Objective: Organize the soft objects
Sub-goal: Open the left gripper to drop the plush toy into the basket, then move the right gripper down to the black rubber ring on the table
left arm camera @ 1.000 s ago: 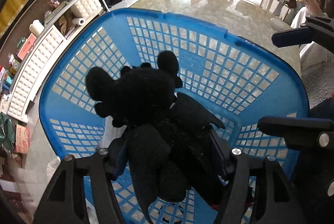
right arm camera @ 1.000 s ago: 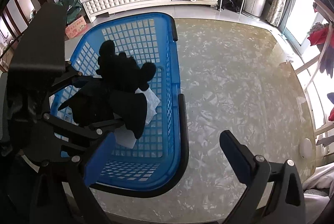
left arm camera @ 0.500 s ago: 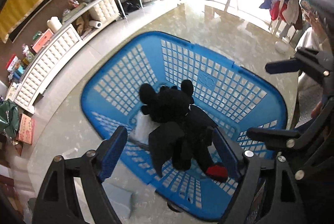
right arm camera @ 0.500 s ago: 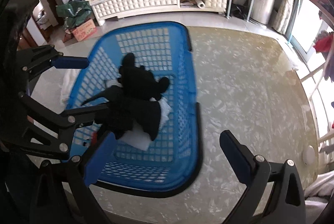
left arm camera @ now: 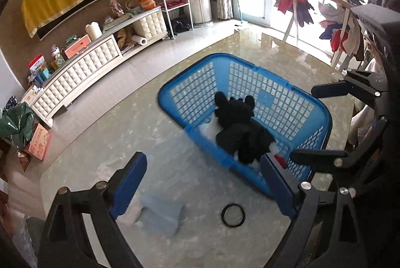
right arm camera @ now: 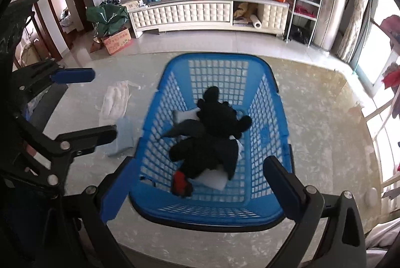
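Note:
A black plush toy (left arm camera: 240,125) with a red tail tip lies in the blue lattice basket (left arm camera: 200,83) on white cloths; it also shows in the right wrist view (right arm camera: 212,138), inside the basket (right arm camera: 215,63). My left gripper (left arm camera: 203,184) is open and empty, raised above the table left of the basket. My right gripper (right arm camera: 197,189) is open and empty above the basket's near rim. A pale blue folded cloth (left arm camera: 160,216) lies on the table under the left gripper; it shows in the right wrist view (right arm camera: 122,135) too. A white cloth (right arm camera: 113,103) lies farther left.
A black hair tie (left arm camera: 233,215) lies on the marble table (left arm camera: 125,133) near the basket. A white cabinet (right arm camera: 185,14) with clutter lines the far wall. A clothes rack (left arm camera: 312,0) stands by the window.
My left gripper opened and let go of the black plush toy, which now lies in the basket. Both grippers pulled back and up from the basket.

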{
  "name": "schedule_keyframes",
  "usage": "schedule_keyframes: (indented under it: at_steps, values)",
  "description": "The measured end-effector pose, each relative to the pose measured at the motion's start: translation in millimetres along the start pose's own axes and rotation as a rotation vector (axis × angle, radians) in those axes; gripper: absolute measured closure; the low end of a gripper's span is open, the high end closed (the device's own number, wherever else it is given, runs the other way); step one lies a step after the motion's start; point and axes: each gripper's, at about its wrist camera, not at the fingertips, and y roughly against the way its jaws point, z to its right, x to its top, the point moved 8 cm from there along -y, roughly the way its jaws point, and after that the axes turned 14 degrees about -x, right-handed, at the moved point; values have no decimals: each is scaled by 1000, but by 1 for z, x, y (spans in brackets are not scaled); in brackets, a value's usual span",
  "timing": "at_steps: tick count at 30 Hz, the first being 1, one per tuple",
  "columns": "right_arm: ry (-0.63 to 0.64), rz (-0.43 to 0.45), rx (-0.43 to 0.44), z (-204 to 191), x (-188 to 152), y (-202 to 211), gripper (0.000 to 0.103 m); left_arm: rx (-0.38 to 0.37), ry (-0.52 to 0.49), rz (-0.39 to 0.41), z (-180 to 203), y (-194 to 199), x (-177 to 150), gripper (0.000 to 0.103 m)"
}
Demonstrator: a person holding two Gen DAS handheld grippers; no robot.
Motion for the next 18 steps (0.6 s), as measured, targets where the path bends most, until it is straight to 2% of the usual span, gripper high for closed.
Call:
schedule_keyframes:
  at_steps: [7,10,11,18]
  values:
    - [25,-15,7,-39,6,1,3,9,22,4,-18,24,-39,7]
    - [67,-1,-24,-58,9,2,3,7,38,3,-26,32,-56,6]
    - [80,4,-24,-65,10,3,3,2,46,3,-29,36,-62,2]
    - [132,-22,20,-106,4,-5,3,24,83,10,-50,53,-97,0]
